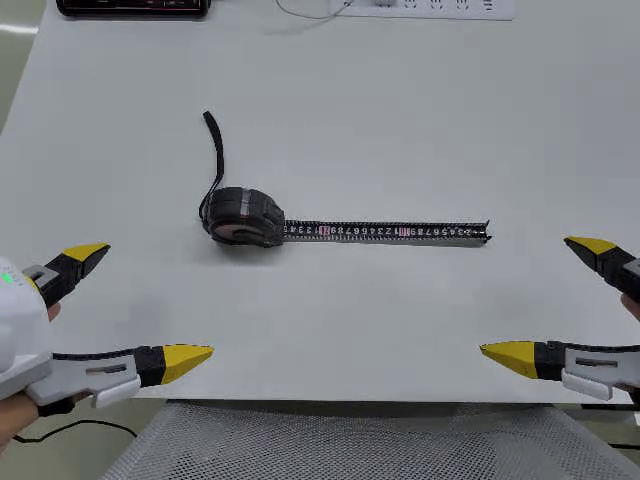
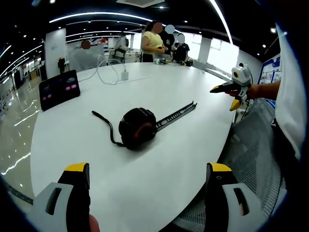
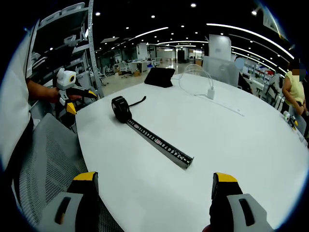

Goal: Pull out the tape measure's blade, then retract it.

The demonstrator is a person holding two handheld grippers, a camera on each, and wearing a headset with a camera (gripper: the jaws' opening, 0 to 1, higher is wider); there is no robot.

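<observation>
Tape measure (image 1: 243, 216) lies on the white table (image 1: 400, 120), its blade (image 1: 385, 232) pulled out flat to one side and its black strap (image 1: 215, 150) trailing off the other way. The left gripper (image 1: 150, 300) and the right gripper (image 1: 527, 295) hover well apart from it, one off each end, jaws spread wide and holding nothing.

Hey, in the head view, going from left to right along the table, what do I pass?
left gripper → tape measure case → blade → right gripper
</observation>
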